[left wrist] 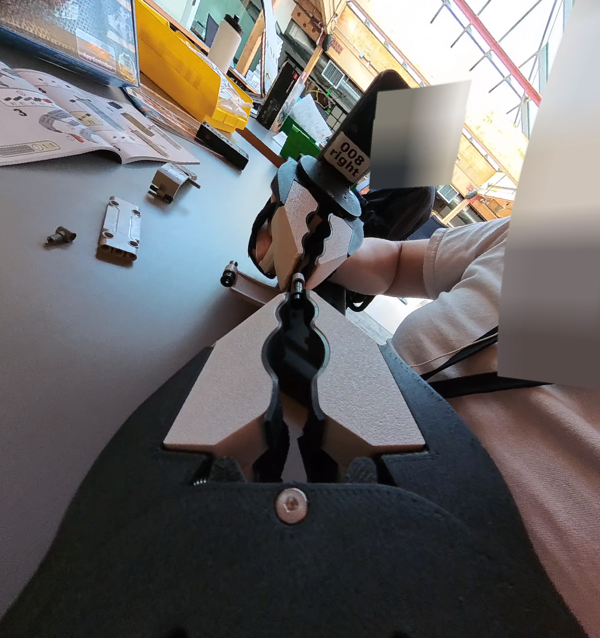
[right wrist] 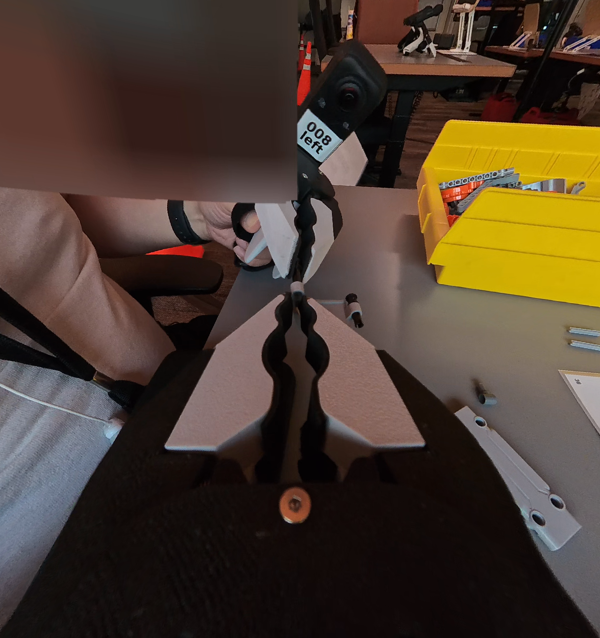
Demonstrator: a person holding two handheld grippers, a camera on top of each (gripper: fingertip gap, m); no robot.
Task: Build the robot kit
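A small pin piece (left wrist: pixel 297 286) with a grey sleeve and black ends hangs in the air past the table's edge. My left gripper (left wrist: pixel 296 299) is shut on one black end. My right gripper (left wrist: pixel 297 276) faces it tip to tip, shut on the other end. In the right wrist view, the same piece (right wrist: pixel 297 287) sits between my right gripper (right wrist: pixel 297 299) and my left gripper (right wrist: pixel 297 276). A person's hand holds each gripper. A second pin piece of the same kind (right wrist: pixel 353 309) lies on the grey table (right wrist: pixel 412 362) close by. It also shows in the left wrist view (left wrist: pixel 229 272).
On the table lie a flat grey panel (left wrist: pixel 119 231), a small grey connector (left wrist: pixel 60 236), a grey sub-assembly (left wrist: pixel 172 181) and an open instruction booklet (left wrist: pixel 67 121). Two grey axles (right wrist: pixel 585 333) lie near yellow bins (right wrist: pixel 519 234) holding several parts. A printed box (left wrist: pixel 67 34) stands behind. The tips of both grippers are at nearly the same place.
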